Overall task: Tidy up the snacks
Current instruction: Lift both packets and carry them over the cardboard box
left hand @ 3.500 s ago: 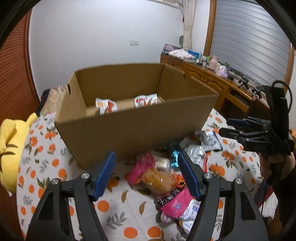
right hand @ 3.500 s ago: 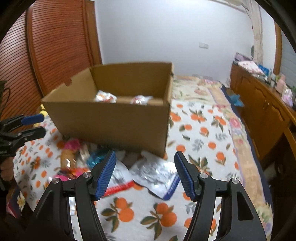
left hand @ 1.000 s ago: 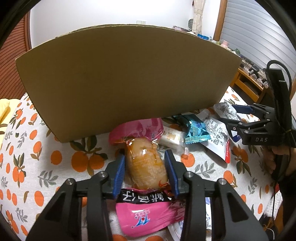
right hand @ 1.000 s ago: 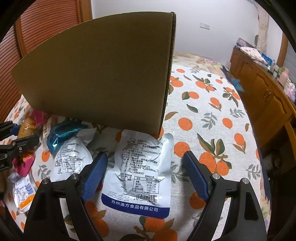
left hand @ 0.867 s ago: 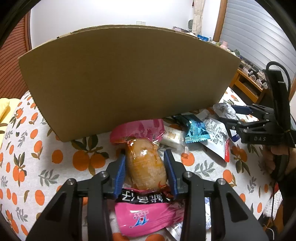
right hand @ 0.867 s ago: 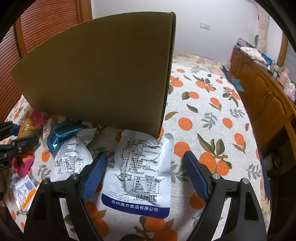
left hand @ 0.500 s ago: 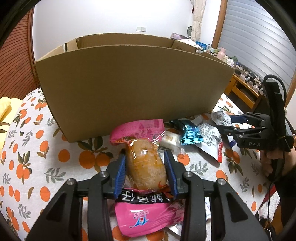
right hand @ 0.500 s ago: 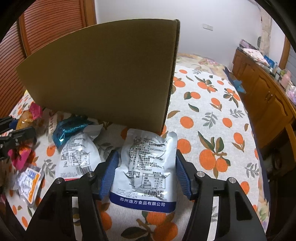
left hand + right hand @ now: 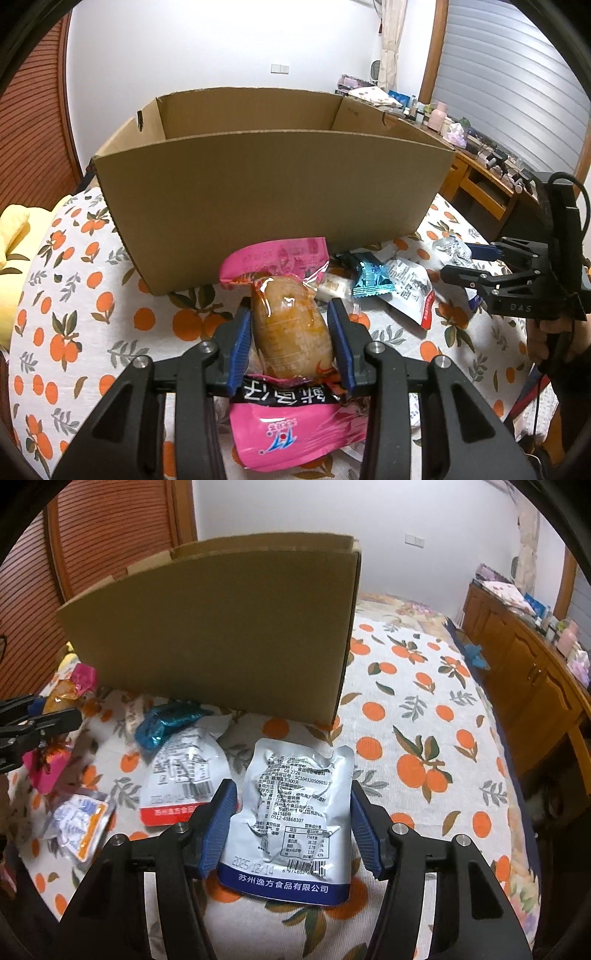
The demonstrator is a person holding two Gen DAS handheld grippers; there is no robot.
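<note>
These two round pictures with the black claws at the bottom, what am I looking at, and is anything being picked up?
Each picture comes from a wide-angle camera mounted on a hand-held two-finger gripper; a person holds one gripper in each hand, and no robot arm is involved. The claws are the gripper's own fingers with blue pads.

The left gripper is shut on a clear-wrapped brownish snack, with a pink packet just beneath it. The right gripper has closed on the edges of a silver pouch with a blue stripe.

Both look toward an open cardboard box standing on a cloth with an orange-fruit print. Loose snacks lie in front of the box: a teal wrapper, a silver pouch with a red stripe and a small orange-edged packet.
</note>
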